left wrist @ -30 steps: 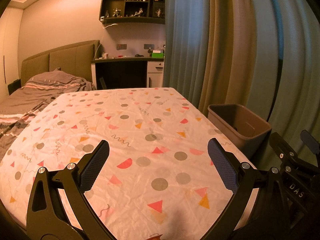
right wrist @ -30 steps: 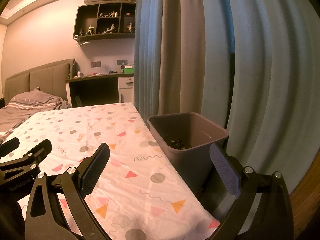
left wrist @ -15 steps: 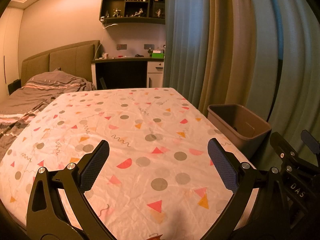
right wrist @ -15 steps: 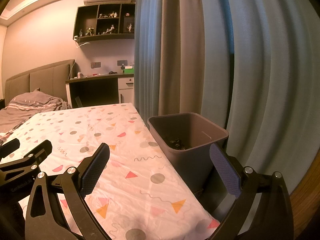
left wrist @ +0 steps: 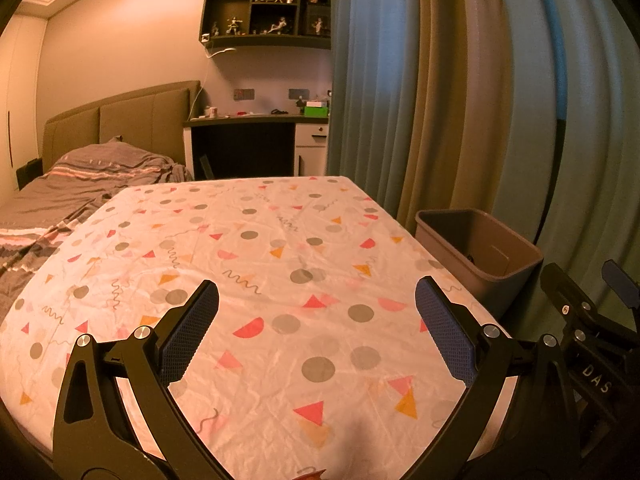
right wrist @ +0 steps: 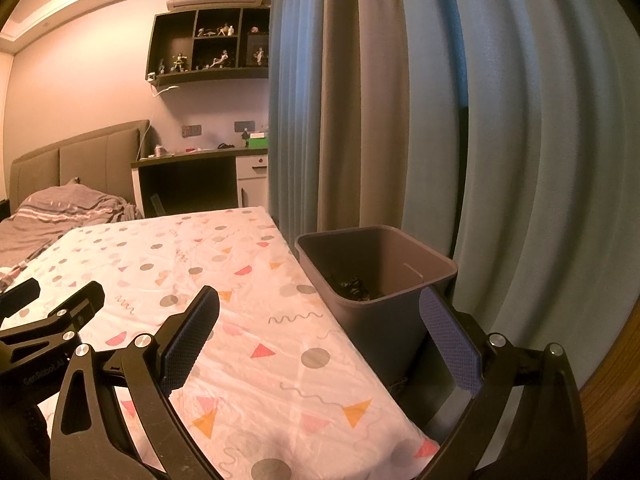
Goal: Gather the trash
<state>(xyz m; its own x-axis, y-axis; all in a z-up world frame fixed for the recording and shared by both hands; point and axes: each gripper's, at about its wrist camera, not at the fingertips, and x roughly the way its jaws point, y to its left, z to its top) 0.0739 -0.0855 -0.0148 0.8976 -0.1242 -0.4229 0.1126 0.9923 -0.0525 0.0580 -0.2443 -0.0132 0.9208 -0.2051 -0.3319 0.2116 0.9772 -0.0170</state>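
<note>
A grey bin (right wrist: 376,276) stands on the floor at the right edge of the table, with dark trash (right wrist: 352,286) at its bottom. It also shows in the left wrist view (left wrist: 476,248). My left gripper (left wrist: 316,320) is open and empty above the table with the patterned cloth (left wrist: 260,248). My right gripper (right wrist: 320,320) is open and empty, near the table's right edge (right wrist: 344,344) just in front of the bin. I see no loose trash on the cloth. Each gripper shows in the other's view: the right one (left wrist: 588,308), the left one (right wrist: 44,312).
Curtains (right wrist: 440,120) hang close behind the bin. A bed (left wrist: 80,184) with a rumpled grey cover lies at the far left. A desk (left wrist: 256,136) and a wall shelf (left wrist: 268,8) with figurines stand at the back.
</note>
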